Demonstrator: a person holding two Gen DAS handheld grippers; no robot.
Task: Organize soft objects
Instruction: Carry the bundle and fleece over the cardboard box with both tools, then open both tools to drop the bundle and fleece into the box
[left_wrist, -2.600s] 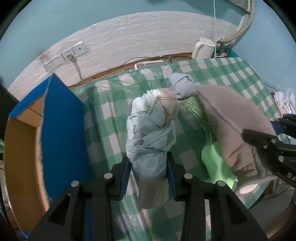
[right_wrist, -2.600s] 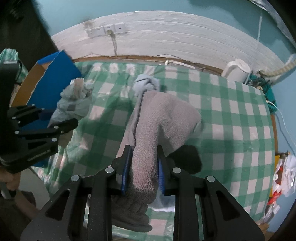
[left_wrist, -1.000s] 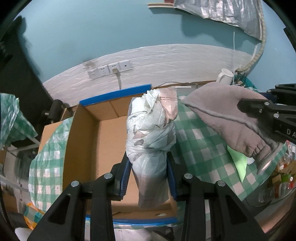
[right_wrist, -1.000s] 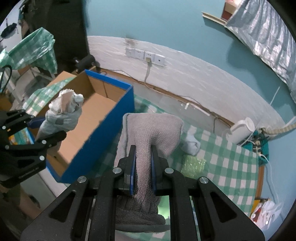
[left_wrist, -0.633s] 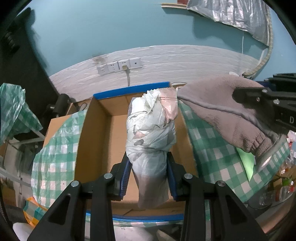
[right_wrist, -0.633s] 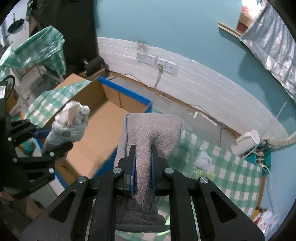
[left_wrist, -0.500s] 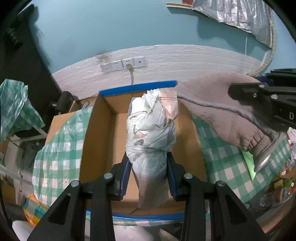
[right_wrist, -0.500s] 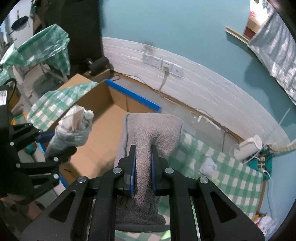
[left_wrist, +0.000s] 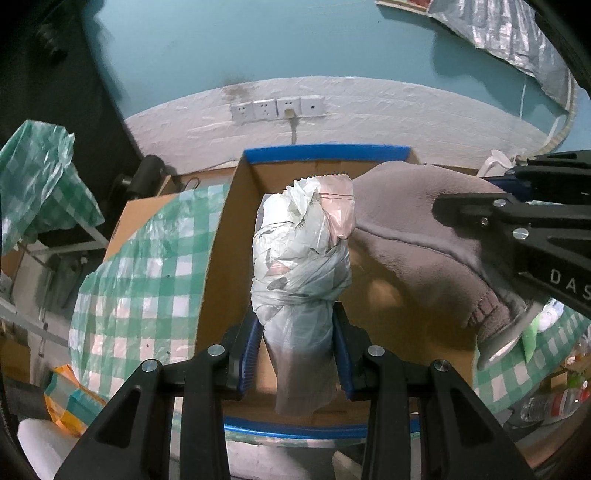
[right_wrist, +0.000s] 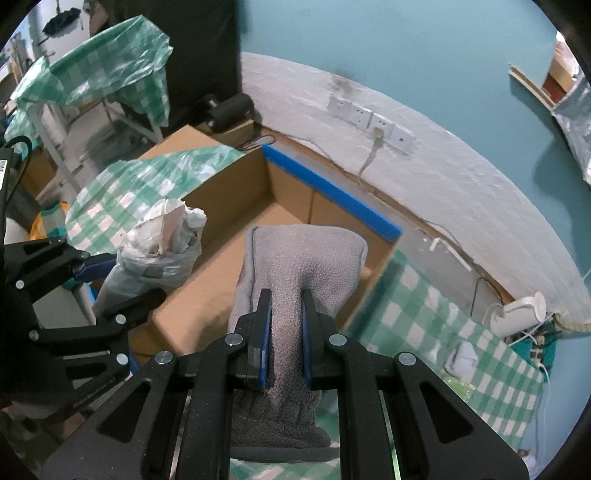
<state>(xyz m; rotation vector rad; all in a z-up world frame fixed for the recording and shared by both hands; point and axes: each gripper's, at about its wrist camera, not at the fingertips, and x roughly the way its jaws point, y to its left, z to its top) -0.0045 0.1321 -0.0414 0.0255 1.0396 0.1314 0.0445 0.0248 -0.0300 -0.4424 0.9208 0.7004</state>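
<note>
My left gripper (left_wrist: 298, 332) is shut on a knotted white plastic bag bundle (left_wrist: 301, 258), held upright above the open cardboard box (left_wrist: 236, 229) with blue edges. In the right wrist view the same plastic bag bundle (right_wrist: 159, 251) hangs over the cardboard box (right_wrist: 225, 273) near its left wall. My right gripper (right_wrist: 286, 314) is shut on a grey fleece sock (right_wrist: 295, 266), which hangs over the box's right side. From the left wrist view the grey fleece sock (left_wrist: 417, 236) and the right gripper (left_wrist: 476, 218) sit just right of the bundle.
A green checked cloth (left_wrist: 140, 266) drapes beside the box on the left. The green checked table (right_wrist: 424, 332) lies right of the box, with a small white bundle (right_wrist: 461, 356) and a white kettle (right_wrist: 521, 314). Wall sockets (left_wrist: 277, 109) are behind.
Both grippers have carried their loads leftward from the table's side to above the box's inside. The box now sits centred under the bundle, and the sock reaches over its right wall.
</note>
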